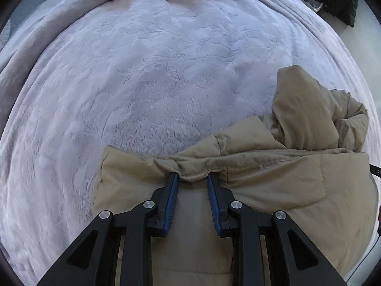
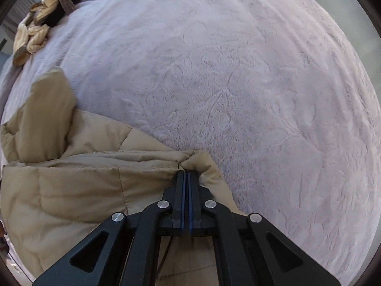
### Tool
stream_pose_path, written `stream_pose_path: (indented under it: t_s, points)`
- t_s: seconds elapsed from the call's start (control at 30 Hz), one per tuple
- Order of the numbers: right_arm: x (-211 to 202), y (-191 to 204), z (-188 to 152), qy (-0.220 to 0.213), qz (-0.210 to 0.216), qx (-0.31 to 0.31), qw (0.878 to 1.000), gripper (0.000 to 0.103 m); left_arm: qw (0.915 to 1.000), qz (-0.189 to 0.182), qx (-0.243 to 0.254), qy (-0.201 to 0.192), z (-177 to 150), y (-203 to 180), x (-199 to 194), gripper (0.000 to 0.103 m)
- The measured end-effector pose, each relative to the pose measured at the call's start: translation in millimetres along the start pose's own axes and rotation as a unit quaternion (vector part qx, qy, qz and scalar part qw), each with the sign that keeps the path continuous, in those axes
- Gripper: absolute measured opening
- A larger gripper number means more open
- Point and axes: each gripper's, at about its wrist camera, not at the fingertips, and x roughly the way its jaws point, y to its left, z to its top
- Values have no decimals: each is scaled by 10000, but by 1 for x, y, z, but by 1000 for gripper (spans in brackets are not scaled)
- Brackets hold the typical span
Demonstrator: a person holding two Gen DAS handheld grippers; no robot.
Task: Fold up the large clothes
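Both grippers — left gripper (image 1: 193, 175), right gripper (image 2: 187, 172) — on jacket (image 1: 273, 178)

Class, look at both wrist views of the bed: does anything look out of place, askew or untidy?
Mostly the tan padded jacket: it lies bunched on the grey blanket, one part sticking up crookedly, not flat. The left gripper and right gripper each pinch its edge. A heap of cream knitwear sits crumpled at the far side.
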Motion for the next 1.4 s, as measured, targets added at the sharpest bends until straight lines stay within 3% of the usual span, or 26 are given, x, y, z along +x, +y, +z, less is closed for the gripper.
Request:
stream_pose_path:
  t_s: [0.23,0.47,0.73,0.83,1.07,1.1,1.13,1.17,1.4]
  points:
    - [-8,-1,-5,-158,-102,117,9998,0,9975,298,-490,-402,0,14,-27,29]
    - [-52,1,-40,-632,-126,-168,9978,0,9956,512,-445,-647,-38,29,-65,29]
    - [-89,5,-99,-768,466,211,9957,0,9962,205,-574,-625,-85,22,-95,29]
    - [-92,5,-118,-782,811,459,9926,4,9960,90,-624,-633,-110,15,-102,30]
    - [-98,3,-172,-503,1367,878,9854,4,9969,69,-704,-357,-162,2,-107,30]
    - [-97,4,-179,-462,1400,915,9848,4,9968,53,-744,-302,-168,2,-107,35]
    - [-96,5,-186,-405,1428,941,9844,4,9964,8,-811,-239,-175,2,-107,62]
    - [-96,6,-190,-373,1441,956,9842,4,9958,0,-878,-243,-180,2,-108,83]
    - [-90,11,-223,-154,1598,1169,9801,4,9945,-14,-1022,-212,-211,1,-114,84]
